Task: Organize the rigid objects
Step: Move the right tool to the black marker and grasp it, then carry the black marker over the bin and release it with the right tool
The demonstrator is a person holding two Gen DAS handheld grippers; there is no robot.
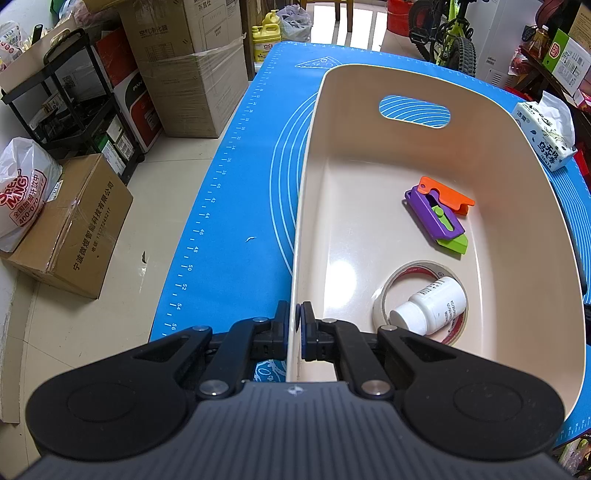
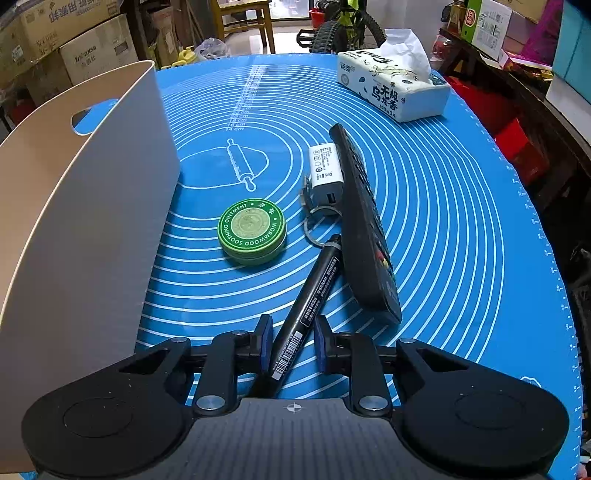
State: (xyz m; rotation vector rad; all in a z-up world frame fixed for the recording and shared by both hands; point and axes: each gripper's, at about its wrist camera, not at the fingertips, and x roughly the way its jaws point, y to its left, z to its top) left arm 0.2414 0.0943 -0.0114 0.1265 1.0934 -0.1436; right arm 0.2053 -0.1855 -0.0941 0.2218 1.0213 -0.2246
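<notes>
Room: cluttered storeroom, cardboard boxes (image 1: 184, 74) stacked at the far left, a bicycle (image 1: 448, 33) at the far end.
Surface: blue baking mat (image 2: 424, 221) printed with white rings and ruler marks.
Bin: cream plastic bin (image 1: 317, 155) with a handle cut-out, standing on the mat's left part.
Inside bin: toy knife (image 1: 437, 218) in purple, orange and green at the far right of the floor; nearer, a tape roll (image 1: 384, 295) with a white pill bottle (image 1: 430, 306) lying on its side within its ring.
Left gripper (image 1: 298, 317): pads pinched onto the bin's near left wall, one pad outside and one inside.
Right gripper (image 2: 293, 338): fingers set moderately apart, straddling the near end of a black marker (image 2: 308, 302); contact with the pads cannot be told.
Marker: lies on the mat, tip pointing far, towards a key ring.
Others on mat: green ointment tin (image 2: 252, 232) just right of the bin; white charger (image 2: 325, 173) with key ring; black remote (image 2: 364, 225) right of the marker.
Far right: tissue pack (image 2: 391, 88).
</notes>
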